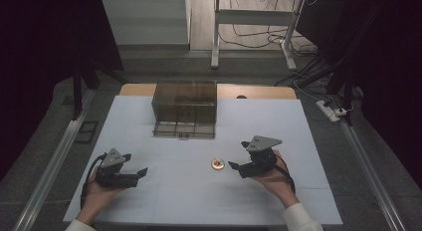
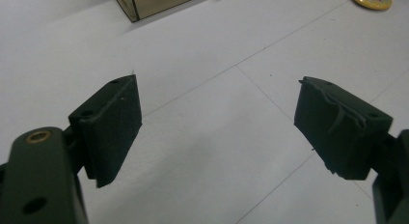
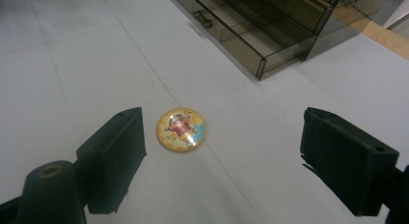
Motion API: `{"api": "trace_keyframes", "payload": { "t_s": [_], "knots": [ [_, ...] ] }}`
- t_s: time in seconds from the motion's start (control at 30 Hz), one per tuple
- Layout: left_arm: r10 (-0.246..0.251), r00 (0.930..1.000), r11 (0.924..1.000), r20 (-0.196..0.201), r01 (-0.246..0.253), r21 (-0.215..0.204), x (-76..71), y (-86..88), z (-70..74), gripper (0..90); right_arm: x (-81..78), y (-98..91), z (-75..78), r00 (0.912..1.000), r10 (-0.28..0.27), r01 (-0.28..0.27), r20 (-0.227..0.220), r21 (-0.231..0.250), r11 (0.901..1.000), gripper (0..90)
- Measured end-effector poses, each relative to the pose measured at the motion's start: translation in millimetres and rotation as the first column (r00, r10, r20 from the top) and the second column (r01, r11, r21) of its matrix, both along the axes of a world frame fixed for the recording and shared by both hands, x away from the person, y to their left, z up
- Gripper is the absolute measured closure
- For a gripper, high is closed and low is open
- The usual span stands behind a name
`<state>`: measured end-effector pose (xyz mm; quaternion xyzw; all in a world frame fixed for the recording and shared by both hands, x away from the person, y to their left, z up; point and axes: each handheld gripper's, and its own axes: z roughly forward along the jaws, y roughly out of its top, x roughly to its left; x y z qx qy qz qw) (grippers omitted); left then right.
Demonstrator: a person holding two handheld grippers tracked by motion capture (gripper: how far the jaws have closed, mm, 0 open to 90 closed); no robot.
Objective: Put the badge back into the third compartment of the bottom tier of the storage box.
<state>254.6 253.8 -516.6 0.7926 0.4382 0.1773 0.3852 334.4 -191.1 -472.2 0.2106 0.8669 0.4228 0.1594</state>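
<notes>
On white table: glossy round domed badge, smoky box.

Dim room: white table on grey floor, white-legged desk frame and cables behind.

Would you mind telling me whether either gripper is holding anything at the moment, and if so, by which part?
Nothing is held. The left gripper and right gripper are both open with bare table between their jaws; the round badge lies untouched on the table.

yellow cartoon badge, smoky brown drawer box
</notes>
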Motion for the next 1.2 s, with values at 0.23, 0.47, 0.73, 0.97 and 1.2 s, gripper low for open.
{"api": "trace_keyframes", "payload": {
  "t_s": [0.23, 0.47, 0.73, 0.97, 1.2],
  "knots": [
    [-0.001, 1.0000, 1.0000, 0.001, 0.001, -0.001, -0.2, 0.3, 0.1, 17.5, 3.9, 10.3, -1.2, 0.9999, 0.012, -0.012, -0.007, -0.020, 0.9997, 15.8],
    [-0.001, 1.0000, 1.0000, 0.000, 0.001, -0.001, -0.1, 0.1, -0.1, 17.5, 7.3, 17.4, -1.5, 0.9997, 0.018, -0.018, -0.017, -0.023, 0.9996, 15.9],
    [-0.003, 1.0000, 1.0000, 0.000, 0.003, 0.003, -0.2, -0.7, -0.2, 17.5, 10.1, 25.7, -3.4, 0.9991, 0.026, -0.027, -0.034, -0.038, 0.9989, 15.8],
    [-0.002, 1.0000, 1.0000, -0.001, 0.002, 0.002, -0.1, -0.5, -0.3, 17.6, 14.7, 36.3, -4.6, 0.9985, 0.021, -0.024, -0.050, -0.060, 0.9979, 15.8],
    [-0.008, 1.0000, 0.9999, -0.001, 0.008, 0.007, 0.3, -2.0, -0.6, 17.7, 16.0, 44.8, -5.5, 0.9974, 0.027, -0.032, -0.067, -0.079, 0.9963, 15.8]
  ]
}}
